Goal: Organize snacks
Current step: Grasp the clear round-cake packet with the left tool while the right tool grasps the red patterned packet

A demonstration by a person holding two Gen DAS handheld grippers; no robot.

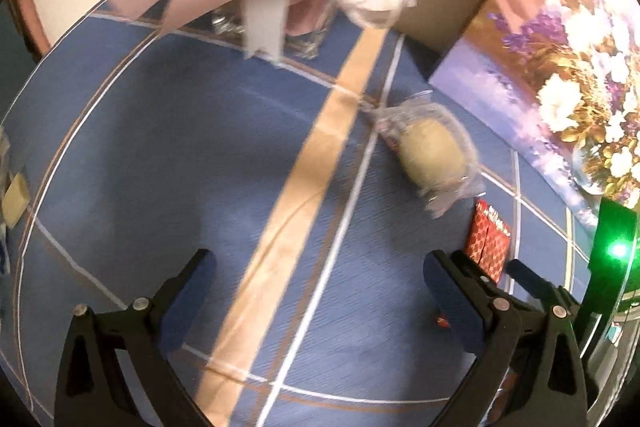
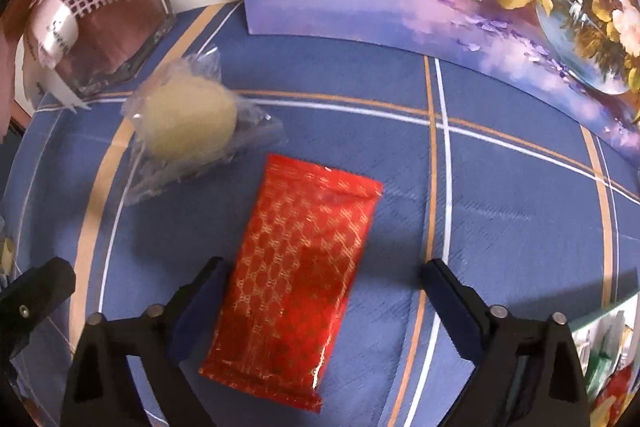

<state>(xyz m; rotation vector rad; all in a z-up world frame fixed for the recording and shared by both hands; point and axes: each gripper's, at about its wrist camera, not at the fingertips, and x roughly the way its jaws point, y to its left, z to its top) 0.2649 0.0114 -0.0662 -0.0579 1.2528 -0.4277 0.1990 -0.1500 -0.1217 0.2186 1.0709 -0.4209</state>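
Red gold-patterned foil snack packet (image 2: 298, 271) between parted right gripper (image 2: 324, 287) jaws.
It lies lower centre, touching neither pad; left gripper (image 1: 316, 279) gapes empty.

Dim, warm indoor light; motion blur; fisheye-bent edges.

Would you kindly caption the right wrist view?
Open right tongs straddle a red snack packet on the blue cloth.

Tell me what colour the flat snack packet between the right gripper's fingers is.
Red packet with a gold lattice pattern; clearest in the right wrist view.
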